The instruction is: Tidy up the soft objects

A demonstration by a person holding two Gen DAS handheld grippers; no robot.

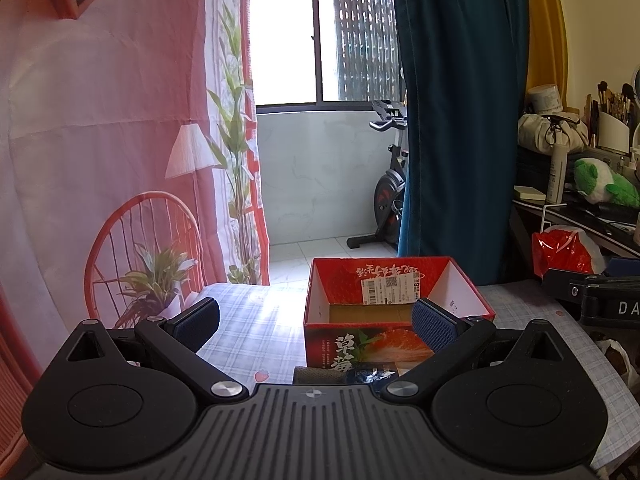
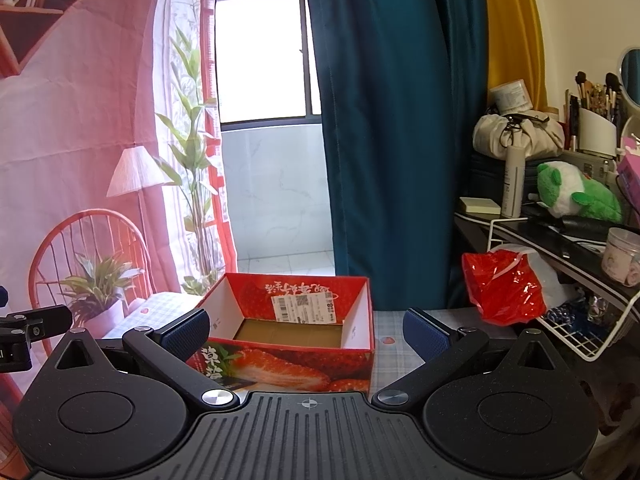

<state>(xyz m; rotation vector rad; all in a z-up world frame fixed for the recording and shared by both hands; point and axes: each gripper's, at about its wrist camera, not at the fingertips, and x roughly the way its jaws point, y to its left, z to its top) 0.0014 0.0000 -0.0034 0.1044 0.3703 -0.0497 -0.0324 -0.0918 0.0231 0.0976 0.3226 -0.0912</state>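
A red strawberry-print cardboard box (image 1: 394,280) (image 2: 296,292) stands open-topped on the checked tablecloth (image 1: 248,332) (image 2: 400,344); only its brown bottom shows inside. My left gripper (image 1: 316,326) hovers open just in front of the box, its right pad (image 1: 434,328) overlapping the box's front wall. My right gripper (image 2: 306,334) is open too, nothing between its pads, with the box straight ahead. A dark olive fabric item (image 1: 320,376) peeks out just below the box, partly hidden by my left gripper's body. A green and white plush toy (image 1: 604,182) (image 2: 576,192) lies on the dark side shelf.
A red plastic bag (image 1: 560,250) (image 2: 504,288) hangs by the shelf at right. Above it stand bottles, a cloth bundle (image 2: 516,132) and a brush holder (image 2: 596,128). A white wire basket (image 2: 588,328) sticks out. Teal curtain (image 2: 392,140) and exercise bike (image 1: 388,184) stand behind the table.
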